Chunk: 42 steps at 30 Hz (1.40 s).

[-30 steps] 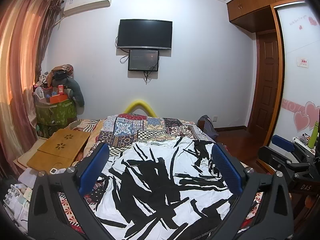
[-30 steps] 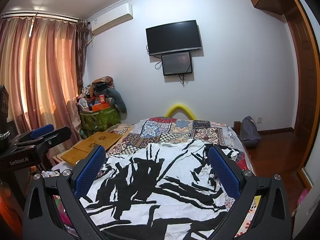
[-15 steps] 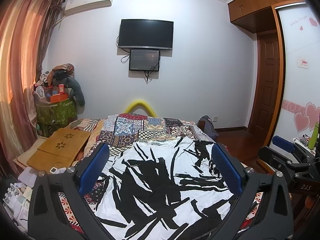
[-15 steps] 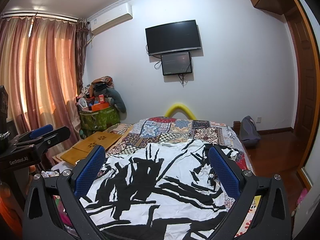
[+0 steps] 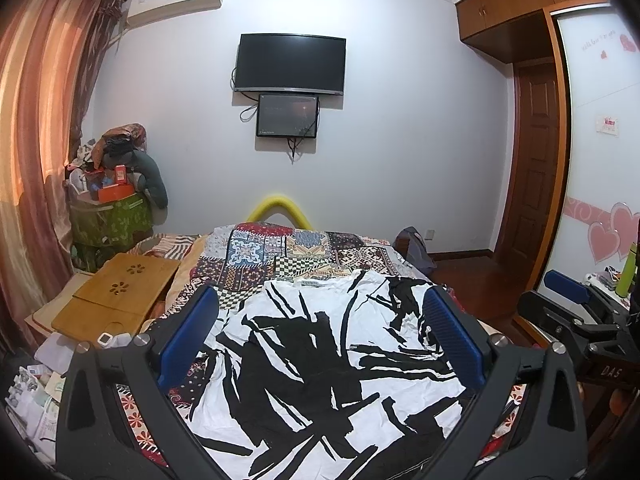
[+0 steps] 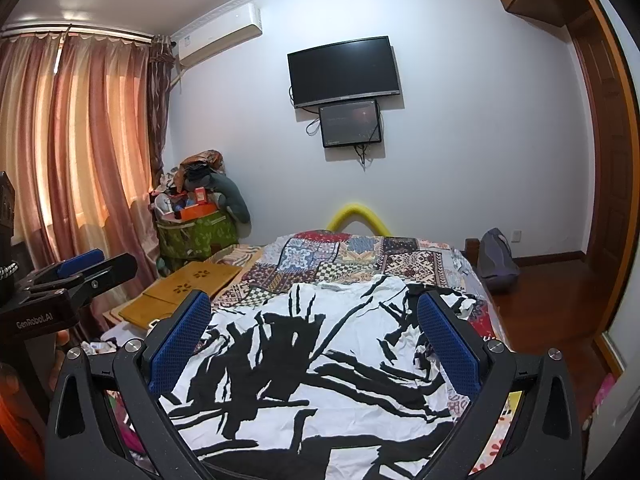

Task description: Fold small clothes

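A white garment with black brush-stroke print (image 5: 320, 352) lies spread flat on the bed, collar toward the far end; the right wrist view shows the same garment (image 6: 320, 360). My left gripper (image 5: 322, 312) hovers above it, blue pads wide apart and nothing between them. My right gripper (image 6: 314, 312) likewise hangs open over the cloth, empty. The right gripper also shows at the right edge of the left wrist view (image 5: 576, 304), and the left gripper at the left edge of the right wrist view (image 6: 80, 270).
A patchwork quilt (image 5: 296, 252) covers the bed beyond the garment. A wooden lap table (image 5: 120, 296) lies at the bed's left. A green basket piled with clutter (image 5: 108, 216) stands by the curtain. A backpack (image 6: 496, 260) sits on the floor at right.
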Motion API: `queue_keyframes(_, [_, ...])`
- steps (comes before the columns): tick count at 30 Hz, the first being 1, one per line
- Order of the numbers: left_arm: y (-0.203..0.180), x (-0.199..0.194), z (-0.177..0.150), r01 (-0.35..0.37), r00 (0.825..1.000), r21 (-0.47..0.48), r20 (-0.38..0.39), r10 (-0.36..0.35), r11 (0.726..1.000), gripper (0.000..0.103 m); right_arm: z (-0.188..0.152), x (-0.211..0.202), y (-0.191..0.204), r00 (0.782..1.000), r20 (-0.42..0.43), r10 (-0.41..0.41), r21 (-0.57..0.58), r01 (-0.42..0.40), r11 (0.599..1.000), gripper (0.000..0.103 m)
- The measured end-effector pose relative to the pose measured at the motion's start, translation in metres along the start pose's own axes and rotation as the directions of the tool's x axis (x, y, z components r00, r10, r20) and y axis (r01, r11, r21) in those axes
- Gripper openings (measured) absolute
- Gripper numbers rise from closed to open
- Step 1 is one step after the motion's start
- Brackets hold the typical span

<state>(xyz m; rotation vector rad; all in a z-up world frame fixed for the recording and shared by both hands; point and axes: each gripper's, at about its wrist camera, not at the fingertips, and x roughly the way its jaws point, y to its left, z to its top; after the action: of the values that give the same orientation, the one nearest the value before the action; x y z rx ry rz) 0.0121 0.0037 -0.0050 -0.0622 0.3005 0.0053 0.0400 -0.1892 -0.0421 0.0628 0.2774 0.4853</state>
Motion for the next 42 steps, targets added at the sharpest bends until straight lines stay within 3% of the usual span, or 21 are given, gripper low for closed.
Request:
queue_keyframes(9, [0.013,0.040,0.000,0.024,0.997,-0.041,-0.067,-0.027,0.999,0.103,-0.001,0.018,-0.010,0.999,-0.035,-0.015,0.001,0.015,1.000,0.103])
queue_keyframes(21, [0.065,0.182,0.015,-0.089,0.975,-0.074,-0.209,0.072,0.993,0.103,0.013,0.095,-0.044,0.992,-0.104,-0.076,-0.069,0.069,0.995,0.103])
queue_keyframes(29, [0.094,0.286,-0.001,-0.114,0.937,-0.045,-0.337,0.092,0.993,0.103,0.010,0.168,-0.071,0.976,-0.192,-0.101,-0.121,0.079,0.989,0.103])
queue_keyframes(33, [0.103,0.327,-0.014,-0.139,0.922,0.007,-0.365,0.132,0.990,0.103,0.004,0.203,-0.088,0.960,-0.264,-0.090,-0.115,0.061,0.991,0.103])
queue_keyframes(42, [0.141,0.424,-0.041,-0.116,0.848,0.017,-0.519,0.108,0.993,0.103,-0.010,0.291,-0.133,0.907,-0.418,-0.060,-0.108,0.016,0.994,0.102])
